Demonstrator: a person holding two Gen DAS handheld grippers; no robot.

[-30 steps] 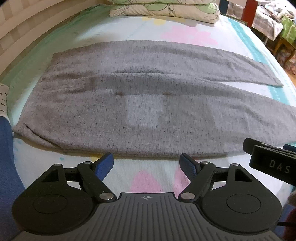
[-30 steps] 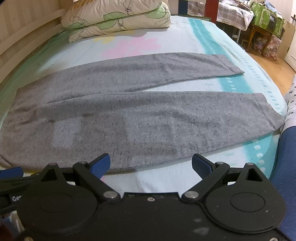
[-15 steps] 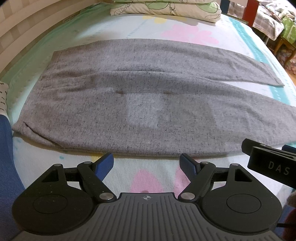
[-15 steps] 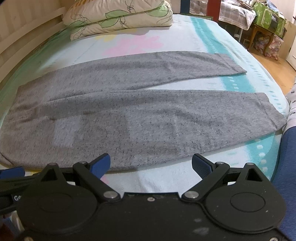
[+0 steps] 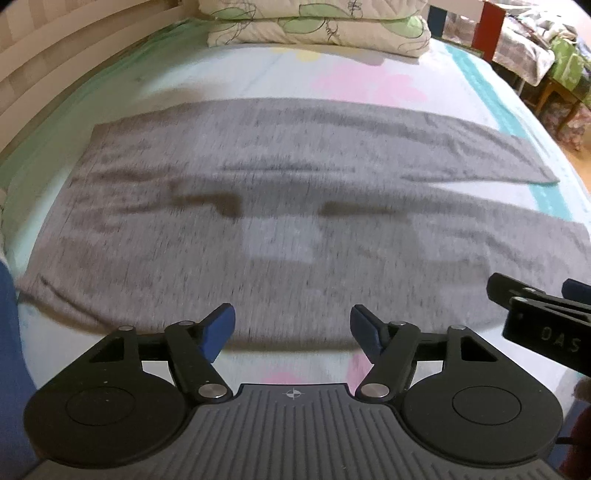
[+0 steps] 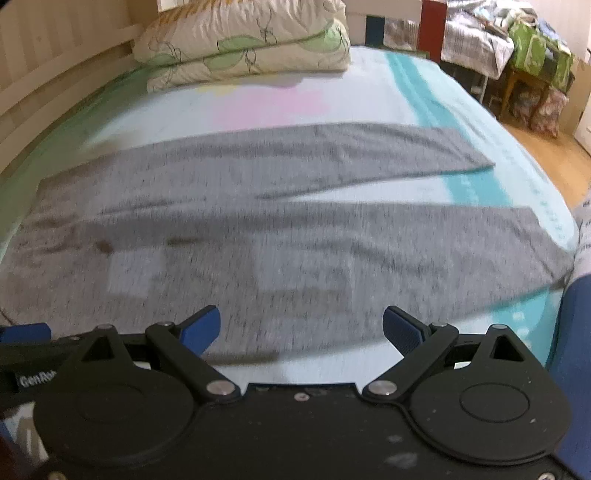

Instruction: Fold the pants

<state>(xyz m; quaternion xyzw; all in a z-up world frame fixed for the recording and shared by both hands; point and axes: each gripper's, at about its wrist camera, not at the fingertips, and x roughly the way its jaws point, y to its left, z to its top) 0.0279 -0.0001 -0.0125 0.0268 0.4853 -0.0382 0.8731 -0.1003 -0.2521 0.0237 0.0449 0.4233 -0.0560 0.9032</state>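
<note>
Grey knit pants lie flat on the bed, waist to the left and both legs spread to the right; they also show in the right wrist view. My left gripper is open and empty, over the near hem of the pants near the waist end. My right gripper is open and empty, over the near edge of the near leg. The right gripper's body shows at the right edge of the left wrist view. Both views are motion-blurred.
The pants lie on a pastel floral bedsheet. Stacked pillows lie at the head of the bed. A wooden headboard wall runs along the left. Furniture and floor lie beyond the bed's right side.
Both grippers have moved forward and lower toward the near edge of the pants, which now fill more of each view. Both stay open.
</note>
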